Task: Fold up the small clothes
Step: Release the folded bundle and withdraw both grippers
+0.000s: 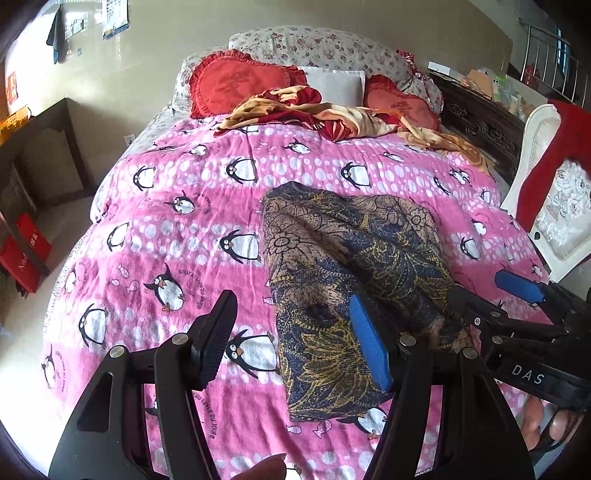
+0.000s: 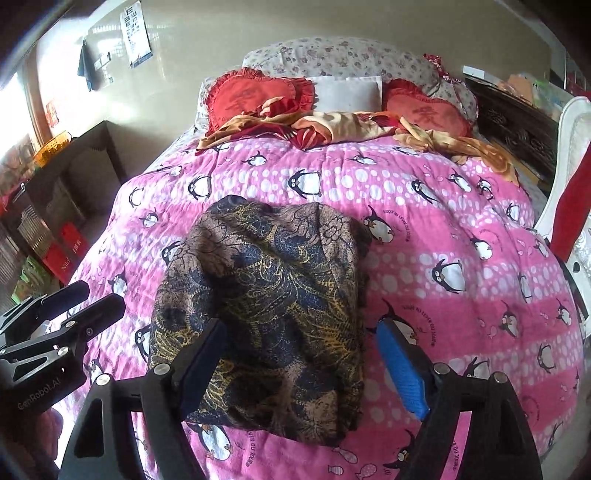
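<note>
Edges and overlaps hiding parts of the scene

The right gripper [image 1: 439,295] is running off the left wrist view's right edge — its fingers are covering part of the patterned garment [image 1: 354,266]; the wall calendar [image 2: 136,35] print is staying too small to read.

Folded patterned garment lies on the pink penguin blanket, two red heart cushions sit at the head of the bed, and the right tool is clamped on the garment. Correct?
Not quite. The right tool is open, holding nothing, as the right wrist view shows. The garment, blanket and cushions are as stated.
</note>
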Motion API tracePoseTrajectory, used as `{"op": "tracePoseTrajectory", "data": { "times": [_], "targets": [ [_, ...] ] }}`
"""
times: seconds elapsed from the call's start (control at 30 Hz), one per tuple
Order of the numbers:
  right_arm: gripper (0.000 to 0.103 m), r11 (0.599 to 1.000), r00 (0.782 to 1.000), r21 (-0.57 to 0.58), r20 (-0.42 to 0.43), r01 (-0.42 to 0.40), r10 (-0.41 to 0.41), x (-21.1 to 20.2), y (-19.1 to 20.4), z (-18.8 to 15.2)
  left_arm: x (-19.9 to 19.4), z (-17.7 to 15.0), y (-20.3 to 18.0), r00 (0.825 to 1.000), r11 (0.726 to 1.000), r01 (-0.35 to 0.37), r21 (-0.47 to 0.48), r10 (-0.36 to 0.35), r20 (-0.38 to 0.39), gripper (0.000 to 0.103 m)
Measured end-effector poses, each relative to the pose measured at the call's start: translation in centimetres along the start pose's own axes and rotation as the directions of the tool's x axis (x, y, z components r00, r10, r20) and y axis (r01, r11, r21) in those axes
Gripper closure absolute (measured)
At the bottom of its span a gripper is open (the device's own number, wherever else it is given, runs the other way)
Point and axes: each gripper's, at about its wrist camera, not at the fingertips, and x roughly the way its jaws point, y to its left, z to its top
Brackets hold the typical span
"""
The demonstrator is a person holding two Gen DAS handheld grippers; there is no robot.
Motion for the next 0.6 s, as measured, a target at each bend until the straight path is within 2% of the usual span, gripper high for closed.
{"op": "tracePoseTrajectory", "data": {
  "times": [0.6],
  "targets": [
    [0.021,1.000,0.999,-0.007,-0.034,-0.001,0.000,1.3,0.4,0.0,1.1,-0.1,0.4,1.000,1.000,-0.016,-0.021,0.016,-0.014,0.040]
  ]
}}
